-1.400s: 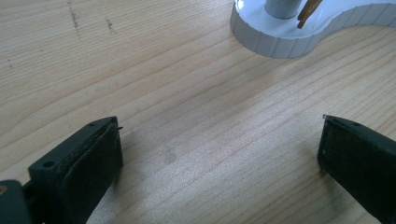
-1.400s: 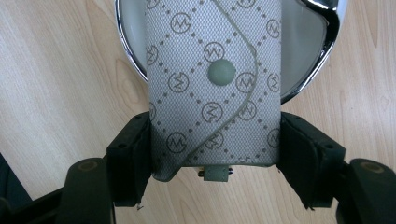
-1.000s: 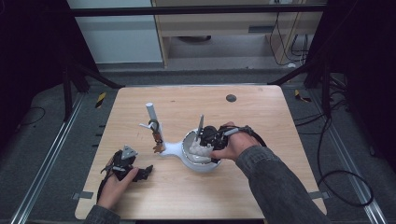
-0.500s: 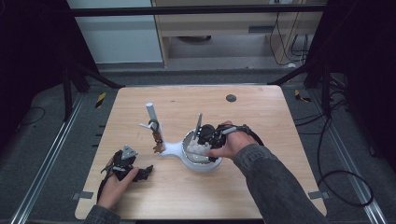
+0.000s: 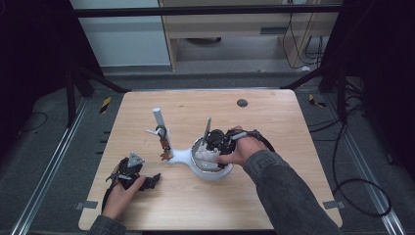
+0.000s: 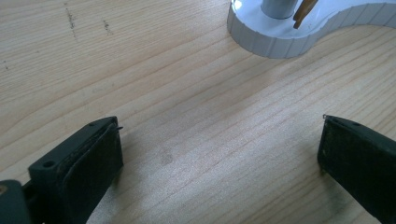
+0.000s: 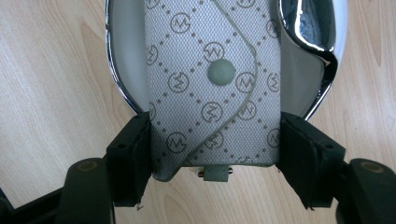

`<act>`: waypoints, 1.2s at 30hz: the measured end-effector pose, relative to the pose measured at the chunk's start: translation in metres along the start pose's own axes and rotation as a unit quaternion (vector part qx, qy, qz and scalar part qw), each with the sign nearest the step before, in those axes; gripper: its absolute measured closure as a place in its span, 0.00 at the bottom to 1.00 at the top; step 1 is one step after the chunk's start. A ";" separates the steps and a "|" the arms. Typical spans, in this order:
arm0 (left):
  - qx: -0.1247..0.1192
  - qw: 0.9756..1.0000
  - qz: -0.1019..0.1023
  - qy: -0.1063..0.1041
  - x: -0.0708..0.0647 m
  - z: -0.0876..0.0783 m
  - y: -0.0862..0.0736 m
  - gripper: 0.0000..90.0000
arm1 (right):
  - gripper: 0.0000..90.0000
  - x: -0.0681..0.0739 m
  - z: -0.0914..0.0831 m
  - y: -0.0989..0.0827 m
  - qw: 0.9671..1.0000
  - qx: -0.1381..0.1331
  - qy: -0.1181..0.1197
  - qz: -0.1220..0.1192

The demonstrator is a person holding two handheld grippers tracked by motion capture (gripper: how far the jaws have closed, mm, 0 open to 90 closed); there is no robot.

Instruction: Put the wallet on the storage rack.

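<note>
Nothing much has shifted since the earlier pictures: both hands sit where they were, and the right gripper [image 5: 214,142] remains over the white dish [image 5: 211,171] on the table [image 5: 274,122].

Its jaws are clenched on a grey monogram pouch [image 7: 212,88], one jaw against each long edge near the pouch's nearer end; the snap button [image 7: 221,72] and the rest of the pouch reach ahead of the jaws, into the dish with the shiny rim [image 7: 308,28]. The small tab [image 7: 215,173] at the near end sits midway between the jaws, just behind their tips.

The grip looks shallow and on soft cloth, so the pouch could fold or slide out if lifted fast. Its far end lies close under the chrome rim, so a tilted pull might catch there and drag the dish, which joins the stand [image 5: 161,128] holding small hanging pieces.

The left gripper [image 5: 131,171] rests released over bare table, nothing between its jaws, the white base [image 6: 299,28] well ahead.
</note>
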State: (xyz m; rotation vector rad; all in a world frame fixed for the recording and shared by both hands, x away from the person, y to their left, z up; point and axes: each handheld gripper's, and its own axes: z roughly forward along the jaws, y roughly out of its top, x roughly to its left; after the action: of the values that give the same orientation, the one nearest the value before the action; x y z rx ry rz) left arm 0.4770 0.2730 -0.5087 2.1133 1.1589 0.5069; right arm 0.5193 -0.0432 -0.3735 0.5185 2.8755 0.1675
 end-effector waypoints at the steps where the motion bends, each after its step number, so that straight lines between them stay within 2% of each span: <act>1: 0.000 1.000 0.000 0.000 0.000 0.000 0.000 0.00 | 0.35 0.000 0.001 0.000 1.000 -0.002 0.000 -0.002; 36: -0.001 1.000 0.001 -0.001 -0.001 0.000 0.000 0.00 | 0.35 -0.002 0.008 0.007 1.000 0.002 -0.004 0.000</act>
State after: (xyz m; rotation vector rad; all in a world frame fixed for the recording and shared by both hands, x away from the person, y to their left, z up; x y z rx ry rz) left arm 0.4769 0.2722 -0.5089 2.1131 1.1545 0.5071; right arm 0.5254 -0.0366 -0.3796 0.5190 2.8683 0.1589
